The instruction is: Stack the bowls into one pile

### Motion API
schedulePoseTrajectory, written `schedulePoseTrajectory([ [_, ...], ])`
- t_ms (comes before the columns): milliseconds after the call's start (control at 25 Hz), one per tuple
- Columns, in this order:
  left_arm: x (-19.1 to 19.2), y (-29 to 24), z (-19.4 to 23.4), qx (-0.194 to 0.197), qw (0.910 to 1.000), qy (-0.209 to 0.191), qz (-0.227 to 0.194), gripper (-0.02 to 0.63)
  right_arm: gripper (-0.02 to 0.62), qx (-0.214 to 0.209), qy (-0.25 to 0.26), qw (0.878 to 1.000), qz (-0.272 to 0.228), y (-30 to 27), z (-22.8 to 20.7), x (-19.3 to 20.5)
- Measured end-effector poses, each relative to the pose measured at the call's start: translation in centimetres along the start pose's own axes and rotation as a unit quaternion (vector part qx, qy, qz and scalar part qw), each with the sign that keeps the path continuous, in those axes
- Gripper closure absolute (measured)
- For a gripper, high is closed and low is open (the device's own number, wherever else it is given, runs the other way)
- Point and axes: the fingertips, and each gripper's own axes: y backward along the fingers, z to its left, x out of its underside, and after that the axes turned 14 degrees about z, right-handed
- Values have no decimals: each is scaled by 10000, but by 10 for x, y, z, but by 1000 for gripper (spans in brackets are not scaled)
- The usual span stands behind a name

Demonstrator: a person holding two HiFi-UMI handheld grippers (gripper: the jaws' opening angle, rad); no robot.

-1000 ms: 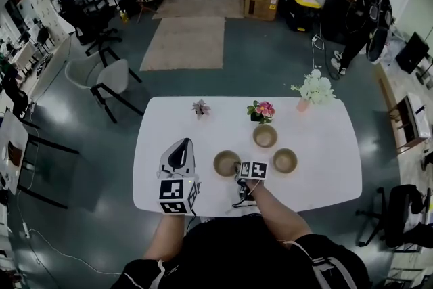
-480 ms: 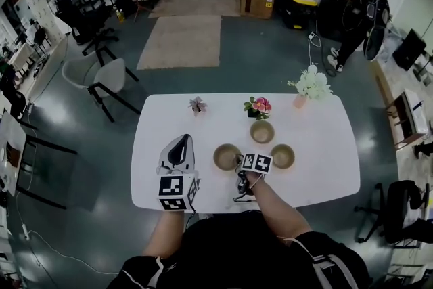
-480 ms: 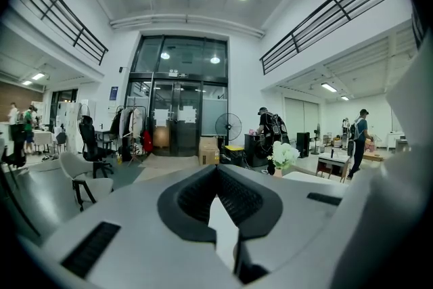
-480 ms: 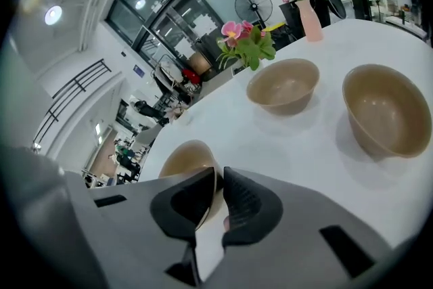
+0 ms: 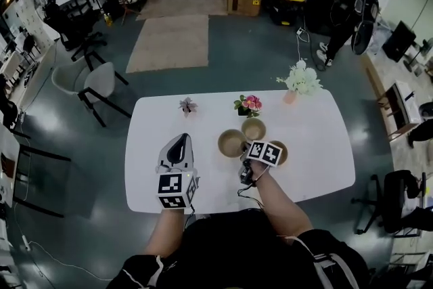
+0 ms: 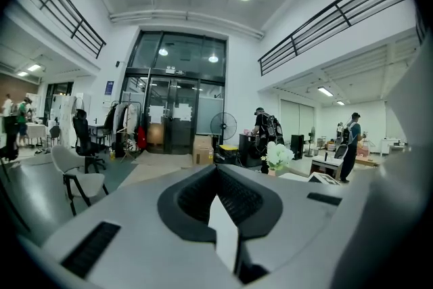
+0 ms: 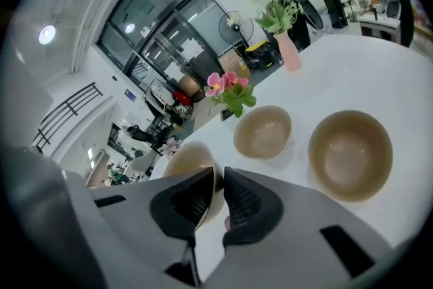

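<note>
Three tan bowls lie close to the right claw (image 7: 218,178), on or over the white table (image 7: 379,78). Its jaws are easing open, yet the rim of the nearest bowl (image 7: 188,162) stands pinched between them, one pad on each side of the wall, and that bowl hangs tilted just left of the tips. Ahead of the claw and a little to its right sits the second bowl (image 7: 262,132). Further right, beside the claw's body, sits the third bowl (image 7: 350,153), apart from the second. Beyond the second bowl, out past the tips, stand pink flowers (image 7: 229,93). Off to the left of that claw, the left claw (image 5: 180,143) is held over the table with its jaws pressed together on nothing, well apart from every bowl
</note>
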Motion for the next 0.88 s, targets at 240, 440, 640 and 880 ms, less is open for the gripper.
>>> schedulePoseTrajectory([
  [240, -5, -14, -14, 227, 9997, -47, 36, 594, 531, 249, 19, 9989, -384, 31, -17, -42],
  [440, -3, -28, -23, 358, 9993, -57, 109, 594, 531, 449, -501, 9970, -391, 31, -55, -66],
  [640, 1, -44, -27, 437, 9988, -9, 219, 594, 531, 628, -911, 9935, -273, 15, -81, -81],
  [880, 2, -57, -27, 416, 9985, -31, 350, 594, 531, 741, -946, 9927, -130, -1, -93, -94],
])
